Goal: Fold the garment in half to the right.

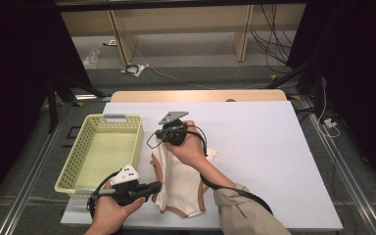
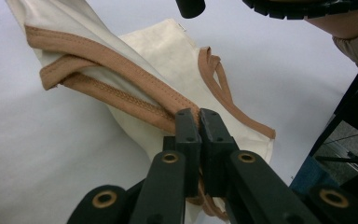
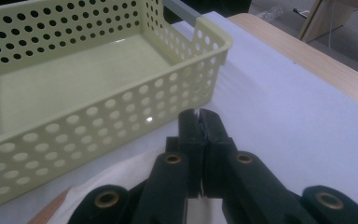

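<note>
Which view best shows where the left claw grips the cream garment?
The left gripper view: the left claw pinches the garment's tan trim. The high view shows it whole; the right gripper view, just a corner.

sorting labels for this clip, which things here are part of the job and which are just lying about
Part of the job:
- cream garment with tan trim
- left gripper, shut on the garment's trim
- right gripper, shut on the garment's far end
- yellow perforated basket, beside the garment

Just lying about:
- cables on the floor
- clear plastic bag on the floor
</note>
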### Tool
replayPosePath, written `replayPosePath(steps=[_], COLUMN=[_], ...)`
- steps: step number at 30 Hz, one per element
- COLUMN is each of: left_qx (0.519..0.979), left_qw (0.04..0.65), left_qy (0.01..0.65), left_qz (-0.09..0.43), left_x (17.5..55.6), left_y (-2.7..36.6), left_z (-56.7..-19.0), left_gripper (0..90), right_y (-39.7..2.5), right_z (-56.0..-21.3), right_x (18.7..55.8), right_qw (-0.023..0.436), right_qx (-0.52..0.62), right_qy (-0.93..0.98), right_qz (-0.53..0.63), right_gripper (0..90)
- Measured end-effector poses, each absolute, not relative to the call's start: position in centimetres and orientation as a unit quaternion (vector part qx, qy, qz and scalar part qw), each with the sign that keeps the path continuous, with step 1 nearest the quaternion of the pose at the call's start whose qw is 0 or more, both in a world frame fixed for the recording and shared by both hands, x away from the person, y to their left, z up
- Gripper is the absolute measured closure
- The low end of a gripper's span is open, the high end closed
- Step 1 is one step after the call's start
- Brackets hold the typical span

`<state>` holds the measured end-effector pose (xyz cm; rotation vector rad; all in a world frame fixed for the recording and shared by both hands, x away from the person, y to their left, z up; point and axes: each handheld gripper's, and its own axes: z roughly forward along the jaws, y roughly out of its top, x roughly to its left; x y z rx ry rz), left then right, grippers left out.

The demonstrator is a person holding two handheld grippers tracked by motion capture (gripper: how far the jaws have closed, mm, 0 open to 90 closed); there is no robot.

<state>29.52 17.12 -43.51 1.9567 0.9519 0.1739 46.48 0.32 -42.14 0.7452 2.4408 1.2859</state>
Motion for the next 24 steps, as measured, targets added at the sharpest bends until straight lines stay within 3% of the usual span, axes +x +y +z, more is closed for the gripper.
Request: replayPosePath(steps=[24], left_qx=[0.803], left_qw=[0.455], left_qy=[0.379], left_qz=[0.064], left_x=[29.4], left_y=[16.2], left_z=[-44.2], left_gripper=[86.7], right_y=[-2.0], right_z=[-42.8], right_x=[45.8], right_qw=[0.14], right_qx=[0.275], right_qy=[0.84], right_qz=[0.447], right_gripper=[89.3])
